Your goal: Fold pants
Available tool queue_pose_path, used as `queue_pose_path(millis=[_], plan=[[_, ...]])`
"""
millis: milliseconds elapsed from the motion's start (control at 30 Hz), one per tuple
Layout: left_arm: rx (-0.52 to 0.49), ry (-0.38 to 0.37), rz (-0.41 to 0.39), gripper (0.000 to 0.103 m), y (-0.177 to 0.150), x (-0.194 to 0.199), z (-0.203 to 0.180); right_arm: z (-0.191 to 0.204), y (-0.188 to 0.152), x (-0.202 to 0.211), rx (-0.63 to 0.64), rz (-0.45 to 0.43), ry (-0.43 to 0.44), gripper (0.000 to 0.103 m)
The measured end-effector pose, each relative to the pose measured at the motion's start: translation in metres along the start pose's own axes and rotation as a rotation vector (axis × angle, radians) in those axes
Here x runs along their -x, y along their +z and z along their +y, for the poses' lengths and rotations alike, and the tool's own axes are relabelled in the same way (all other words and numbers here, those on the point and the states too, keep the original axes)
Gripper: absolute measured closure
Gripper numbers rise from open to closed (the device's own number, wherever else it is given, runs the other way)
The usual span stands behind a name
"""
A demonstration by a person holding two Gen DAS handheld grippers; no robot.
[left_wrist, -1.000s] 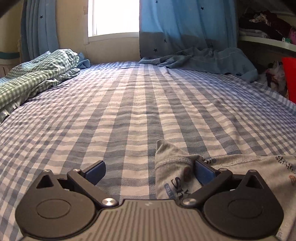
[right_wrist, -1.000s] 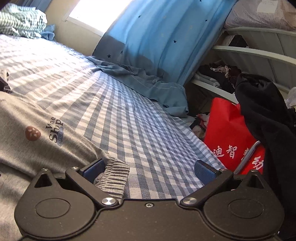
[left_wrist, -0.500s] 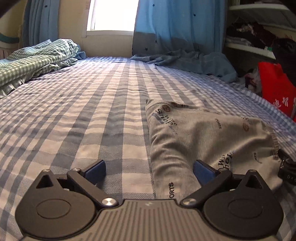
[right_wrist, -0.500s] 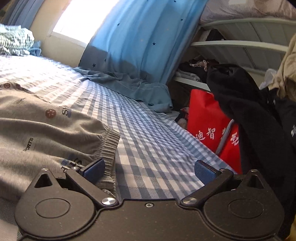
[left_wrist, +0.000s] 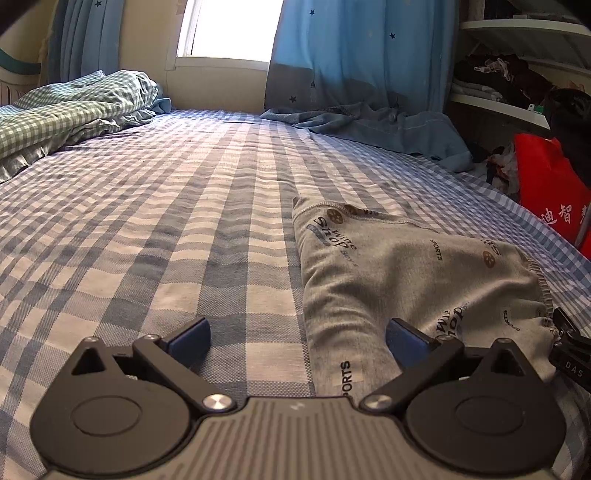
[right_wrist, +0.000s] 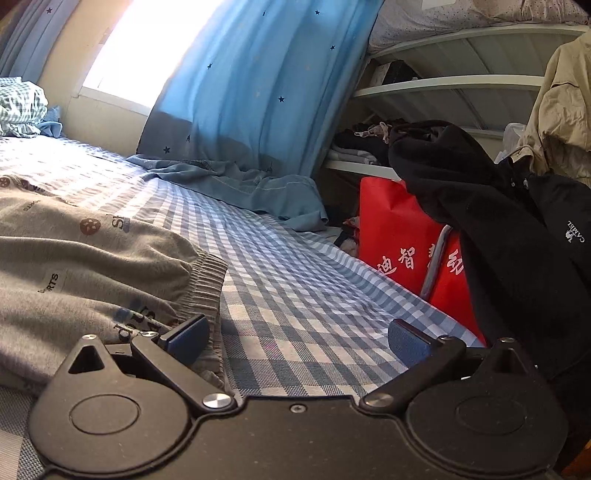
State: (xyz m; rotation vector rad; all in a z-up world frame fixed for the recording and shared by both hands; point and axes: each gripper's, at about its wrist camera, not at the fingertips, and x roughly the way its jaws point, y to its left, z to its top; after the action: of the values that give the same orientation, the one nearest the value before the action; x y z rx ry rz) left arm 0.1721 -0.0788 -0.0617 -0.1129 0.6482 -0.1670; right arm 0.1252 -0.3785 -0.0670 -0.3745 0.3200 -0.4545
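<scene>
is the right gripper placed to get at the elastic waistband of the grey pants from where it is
Probably yes. The right gripper is open, its left finger already beside the waistband of the grey pants; only bare checked sheet lies between.

Place: we see a home bedroom.
Bed: checked sheet, rumpled quilt.
Window: blue star curtain.
Shelves: piled clothes.

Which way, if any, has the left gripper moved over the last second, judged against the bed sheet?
Yes. The left gripper has pulled back along the checked bed sheet, toward the camera side: much more of the grey pants now lies ahead of its open fingers.
</scene>
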Motion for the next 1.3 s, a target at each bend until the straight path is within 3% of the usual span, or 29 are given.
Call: queue_pose_path(millis=[233, 367, 433, 500, 600, 733, 800, 900, 1000, 1200, 1300], plan=[[-0.001, 0.001, 0.0, 0.0, 0.0, 0.0, 0.0, 0.0, 0.0, 0.001, 0.001, -0.012, -0.013, 0.001], [0.011, -0.009, -0.007, 0.0, 0.0, 0.002, 0.001, -0.01, 0.017, 0.0, -0.062, 0.081, 0.024, 0.001], [0.013, -0.016, -0.007, 0.0, 0.0, 0.003, 0.001, -0.012, 0.036, 0.01, -0.109, 0.015, 0.012, 0.001], [0.003, -0.026, -0.001, 0.0, -0.001, 0.005, 0.001, -0.005, 0.059, 0.014, -0.129, -0.062, 0.126, 0.001], [-0.016, -0.038, 0.005, 0.0, -0.007, 0.012, -0.001, 0.02, 0.091, -0.009, -0.055, 0.004, 0.424, 0.001], [-0.028, -0.058, -0.015, 0.0, -0.019, 0.024, -0.001, 0.076, 0.115, -0.036, 0.097, 0.087, 0.727, 0.001], [-0.065, -0.063, -0.056, 0.0, -0.029, 0.032, -0.006, 0.106, 0.121, -0.046, 0.182, 0.112, 0.805, 0.001], [-0.108, -0.078, -0.04, 0.0, -0.028, 0.03, -0.011, 0.144, 0.117, -0.057, 0.314, 0.135, 0.727, 0.001], [-0.092, -0.09, -0.035, 0.0, -0.026, 0.027, -0.009, 0.145, 0.116, -0.072, 0.236, 0.168, 0.73, 0.001], [-0.02, -0.156, -0.068, 0.0, -0.027, 0.029, 0.007, 0.072, 0.121, -0.071, 0.093, 0.117, 0.684, 0.001], [0.022, -0.186, -0.082, 0.0, -0.028, 0.029, 0.017, 0.021, 0.114, -0.077, 0.006, 0.142, 0.66, 0.001]])
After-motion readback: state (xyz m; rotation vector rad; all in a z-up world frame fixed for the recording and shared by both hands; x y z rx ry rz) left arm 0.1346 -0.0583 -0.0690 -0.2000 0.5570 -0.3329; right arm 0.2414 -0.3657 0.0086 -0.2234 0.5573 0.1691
